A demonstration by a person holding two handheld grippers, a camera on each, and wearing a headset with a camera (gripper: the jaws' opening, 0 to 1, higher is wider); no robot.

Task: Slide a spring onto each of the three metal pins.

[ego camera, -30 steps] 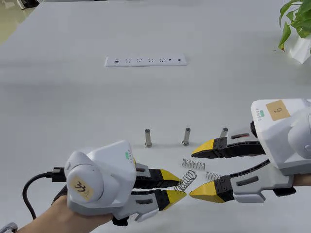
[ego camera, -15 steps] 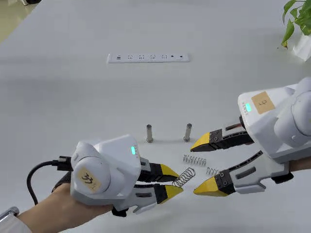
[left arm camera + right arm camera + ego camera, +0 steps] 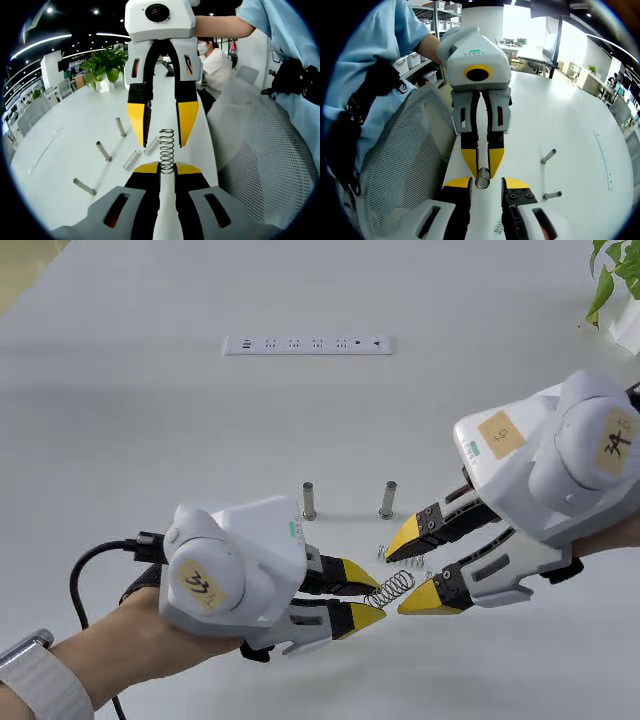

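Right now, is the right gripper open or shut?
Open. The right gripper has its jaws apart, flanking the spring that the left gripper holds.

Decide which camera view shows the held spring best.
The left gripper view: the spring stands full length, coils distinct, clamped in the left gripper. The head view shows it small and slanted; the right gripper view shows it end-on.

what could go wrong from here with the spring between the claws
The left claw pinches the spring by one end only, so the open right claw closing on its free end might bend it or flick it loose. That claw also sits over the loose springs and could scatter them.
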